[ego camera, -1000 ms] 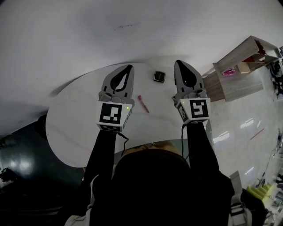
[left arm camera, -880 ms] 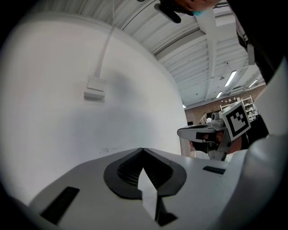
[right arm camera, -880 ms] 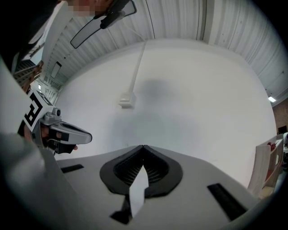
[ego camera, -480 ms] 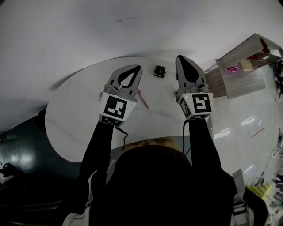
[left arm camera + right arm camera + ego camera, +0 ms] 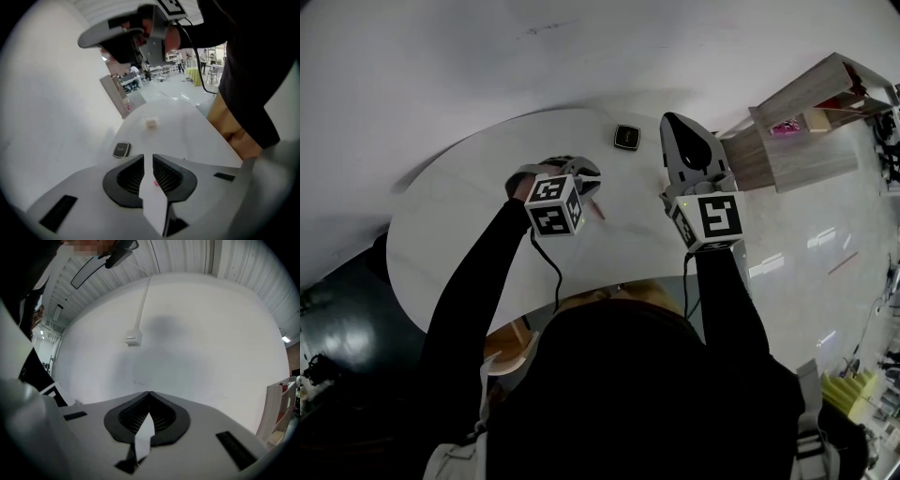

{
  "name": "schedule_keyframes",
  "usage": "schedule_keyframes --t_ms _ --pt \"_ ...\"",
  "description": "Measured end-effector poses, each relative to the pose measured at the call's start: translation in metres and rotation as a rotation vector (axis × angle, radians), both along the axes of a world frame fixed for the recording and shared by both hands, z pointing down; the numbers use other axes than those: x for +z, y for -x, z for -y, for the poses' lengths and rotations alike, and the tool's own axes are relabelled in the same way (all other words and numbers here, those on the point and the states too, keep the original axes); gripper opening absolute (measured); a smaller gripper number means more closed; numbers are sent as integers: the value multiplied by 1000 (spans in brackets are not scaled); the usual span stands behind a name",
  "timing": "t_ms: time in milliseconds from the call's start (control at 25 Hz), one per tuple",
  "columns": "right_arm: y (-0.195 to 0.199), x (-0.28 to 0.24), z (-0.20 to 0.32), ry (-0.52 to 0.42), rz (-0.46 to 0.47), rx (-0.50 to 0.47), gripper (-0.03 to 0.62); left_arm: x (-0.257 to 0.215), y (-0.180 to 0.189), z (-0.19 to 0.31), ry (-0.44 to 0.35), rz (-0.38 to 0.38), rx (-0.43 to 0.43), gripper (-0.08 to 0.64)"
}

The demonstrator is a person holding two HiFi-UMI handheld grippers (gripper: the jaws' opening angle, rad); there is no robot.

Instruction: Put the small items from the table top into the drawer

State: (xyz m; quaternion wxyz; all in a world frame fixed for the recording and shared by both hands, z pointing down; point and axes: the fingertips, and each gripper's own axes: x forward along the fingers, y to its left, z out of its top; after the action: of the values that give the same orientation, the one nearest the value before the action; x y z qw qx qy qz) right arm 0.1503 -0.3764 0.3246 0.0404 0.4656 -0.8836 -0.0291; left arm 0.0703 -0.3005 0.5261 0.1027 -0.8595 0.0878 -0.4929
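Observation:
A pink pen [image 5: 597,211] lies on the white oval table [image 5: 469,234]. My left gripper [image 5: 584,174] points steeply down right over the pen's far end. Its jaws have just been opening and stand a narrow slit apart [image 5: 148,157]. A bit of the pink pen [image 5: 155,183] shows low in the slit, and the pads do not press on it. A small black item [image 5: 626,137] [image 5: 121,150] lies further back, and a small white item [image 5: 151,123] beyond it. My right gripper [image 5: 672,122] [image 5: 149,393] hovers level above the table's right side, shut and empty.
A wooden shelf unit [image 5: 792,141] stands on the glossy floor right of the table. A white wall runs behind the table. A tan wooden surface [image 5: 229,122] shows past the table's near edge, by my body.
My left gripper has dropped to the table and tipped nose-down over the pink pen, rolling as it went; its jaws have parted slightly. The right gripper has sunk only slightly.

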Motion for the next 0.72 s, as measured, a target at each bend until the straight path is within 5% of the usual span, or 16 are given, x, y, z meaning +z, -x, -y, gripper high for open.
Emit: schedule_keyframes --t_ms 280,560,720 --pt "-1 -3 -7 16 -1 7 26 83 12 -33 112 275 248 138" --pt "1 1 -18 26 -48 -21 26 124 10 -50 135 417 449 146" --pt "-9 -4 -17 34 -17 12 26 128 9 -51 193 449 477 143"
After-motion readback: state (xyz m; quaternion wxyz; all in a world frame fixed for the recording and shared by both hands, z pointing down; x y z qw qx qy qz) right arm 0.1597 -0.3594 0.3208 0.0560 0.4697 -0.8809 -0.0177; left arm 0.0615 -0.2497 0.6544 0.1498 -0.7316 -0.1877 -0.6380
